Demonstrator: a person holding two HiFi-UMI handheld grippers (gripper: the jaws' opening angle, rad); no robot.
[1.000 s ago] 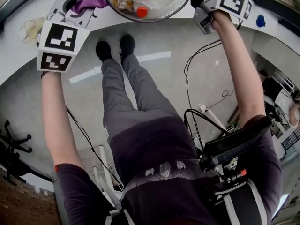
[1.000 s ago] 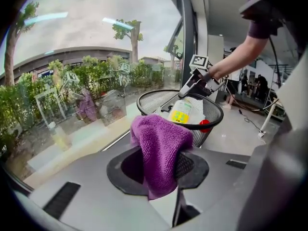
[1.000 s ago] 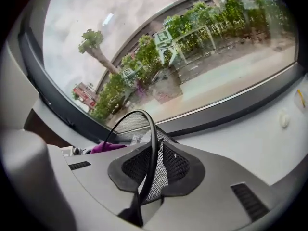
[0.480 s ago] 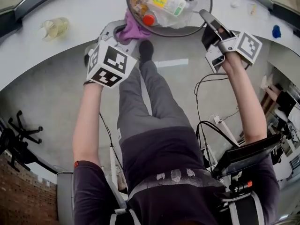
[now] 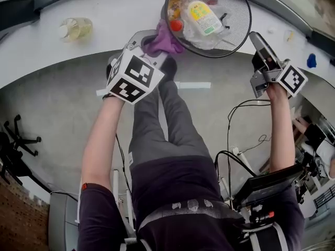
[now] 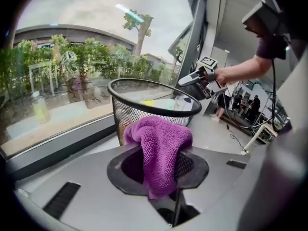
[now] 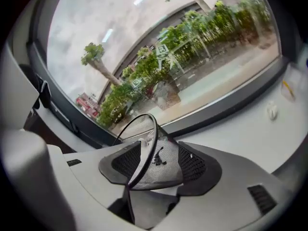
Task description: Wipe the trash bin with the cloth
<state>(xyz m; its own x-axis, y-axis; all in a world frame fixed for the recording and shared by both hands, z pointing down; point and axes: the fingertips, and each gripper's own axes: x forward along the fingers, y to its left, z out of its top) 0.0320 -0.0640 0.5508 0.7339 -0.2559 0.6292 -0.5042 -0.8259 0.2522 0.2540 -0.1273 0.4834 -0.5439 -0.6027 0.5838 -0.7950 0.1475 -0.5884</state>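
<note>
Head view: cloth at trash bin rim.

No legible print, even on the bottle

Both arms reach forward and down (forearms bare). The left gripper clamps the purple cloth; the right gripper has just been opening its jaws, seemingly not pressing the mesh bin between them.
</note>
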